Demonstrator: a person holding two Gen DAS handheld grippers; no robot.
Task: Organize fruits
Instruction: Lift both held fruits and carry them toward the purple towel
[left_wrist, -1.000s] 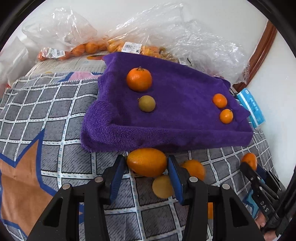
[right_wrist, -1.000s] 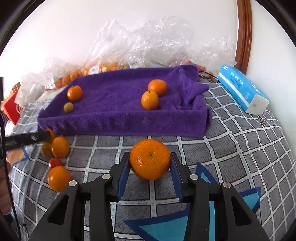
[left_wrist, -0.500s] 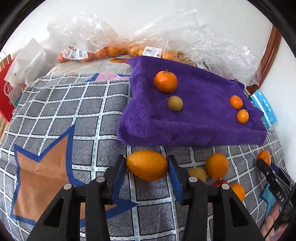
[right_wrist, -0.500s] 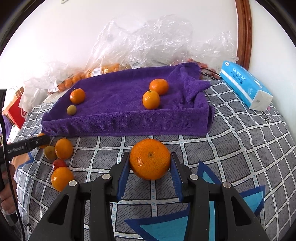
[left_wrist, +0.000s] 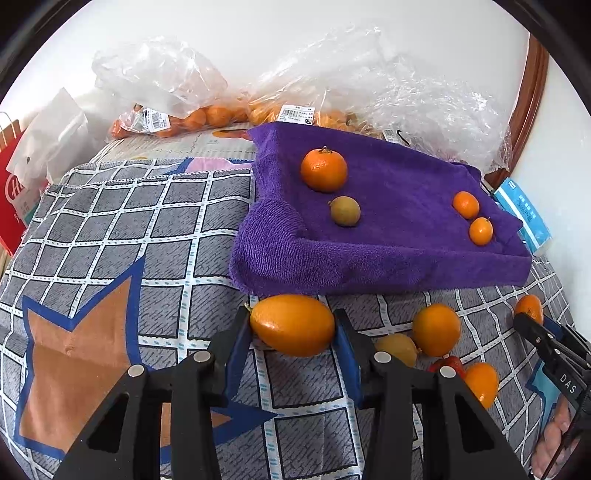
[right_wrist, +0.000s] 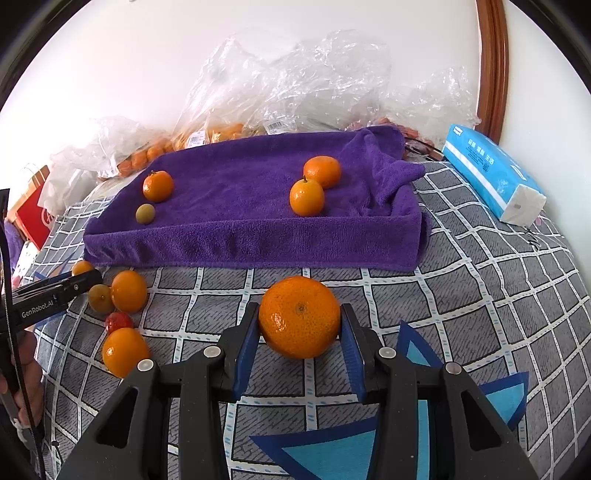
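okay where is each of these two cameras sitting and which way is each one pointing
Left wrist: on the left gripper, angled down over its oval orange fruit toward the purple towel tray; black fingers and, far right, a hand show.
Right wrist: on the right gripper, angled down over a mandarin; at left, the other gripper.
Shared: tray, loose fruit.

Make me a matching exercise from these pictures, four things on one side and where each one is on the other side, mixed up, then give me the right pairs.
Things:
1. oval orange fruit
2. round mandarin
3. small green fruit
4. tissue pack

Places:
A. on the purple towel
B. between the pads of the right gripper
C. on the checked cloth, right of the towel in the right wrist view
D. between the pads of the left gripper

Pairs: 1-D, 2-B, 3-A, 4-C
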